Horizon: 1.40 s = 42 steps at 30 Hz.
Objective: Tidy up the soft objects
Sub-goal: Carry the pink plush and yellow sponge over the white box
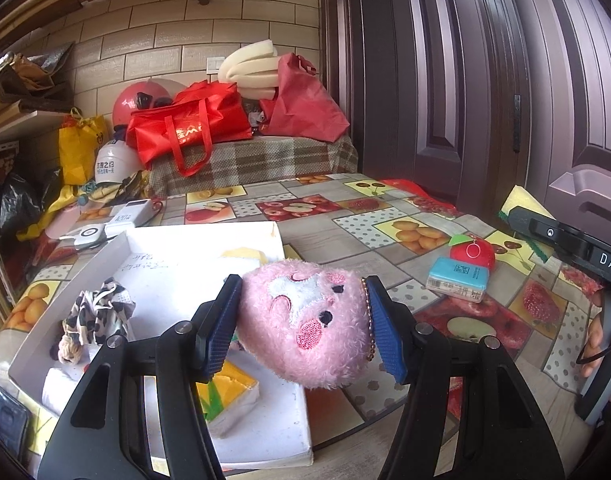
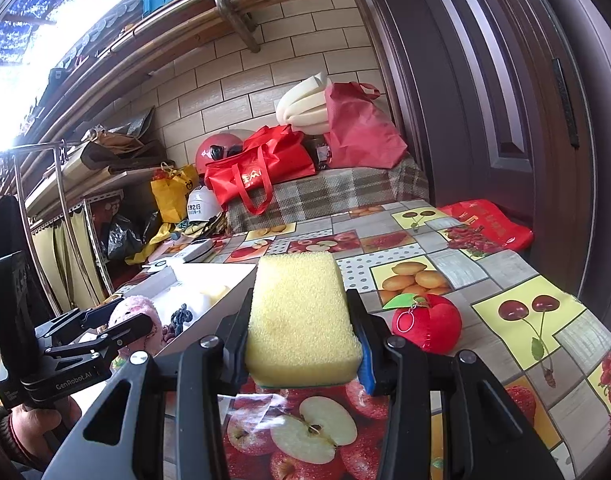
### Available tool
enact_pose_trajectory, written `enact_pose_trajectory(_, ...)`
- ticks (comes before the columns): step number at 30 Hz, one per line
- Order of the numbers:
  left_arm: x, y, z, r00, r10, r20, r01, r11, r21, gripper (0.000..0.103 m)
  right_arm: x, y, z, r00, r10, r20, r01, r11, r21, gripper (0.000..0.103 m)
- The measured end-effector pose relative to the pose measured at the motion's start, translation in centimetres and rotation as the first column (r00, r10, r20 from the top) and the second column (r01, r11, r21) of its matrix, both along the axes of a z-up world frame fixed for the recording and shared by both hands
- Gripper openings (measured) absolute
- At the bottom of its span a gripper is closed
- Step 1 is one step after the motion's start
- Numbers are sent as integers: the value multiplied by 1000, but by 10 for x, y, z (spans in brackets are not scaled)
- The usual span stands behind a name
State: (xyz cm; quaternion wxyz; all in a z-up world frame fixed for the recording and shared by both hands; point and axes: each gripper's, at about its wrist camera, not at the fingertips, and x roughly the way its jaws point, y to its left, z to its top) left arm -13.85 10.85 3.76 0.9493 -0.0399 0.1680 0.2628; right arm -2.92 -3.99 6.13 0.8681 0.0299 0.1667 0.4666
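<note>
My left gripper (image 1: 303, 326) is shut on a pink plush pig face (image 1: 305, 322), held above the right edge of a white box (image 1: 209, 240); its bead chain hangs by the right pad. In the box lie a black-and-white scrunchie (image 1: 99, 310) and a yellow sponge (image 1: 229, 398). My right gripper (image 2: 305, 340) is shut on a yellow sponge (image 2: 299, 312), lifted over the fruit-print tablecloth. A red plush apple (image 2: 427, 326) sits just right of it on the table. From the right wrist view, the left gripper (image 2: 117, 326) and the pig (image 2: 135, 308) appear at the left, beside the box (image 2: 209, 280).
A teal tissue pack (image 1: 457, 280) lies in front of the red apple (image 1: 475, 254) on the table. A power bank (image 1: 131, 216) and small devices sit behind the box. Red bags (image 1: 189, 128), helmets and foam pile up on a plaid-covered bench at the back. A dark door stands right.
</note>
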Motion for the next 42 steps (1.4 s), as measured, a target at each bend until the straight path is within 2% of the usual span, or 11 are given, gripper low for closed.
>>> enact_pose_trajectory(22, -36, 30, -1, 995, 101, 6, -101, 995, -12, 62, -6, 7, 2, 1000, 15, 19, -15, 1000, -12, 42)
enact_pose_trajectory(35, -52, 45, -2, 990, 142, 6, -142, 990, -21, 62, -28, 39, 2, 990, 123, 67, -118, 990, -72, 41)
enact_pose_trajectory(42, -68, 64, -2, 980, 198, 10, -197, 980, -26, 62, -41, 62, -1, 978, 196, 69, -186, 975, -120, 41)
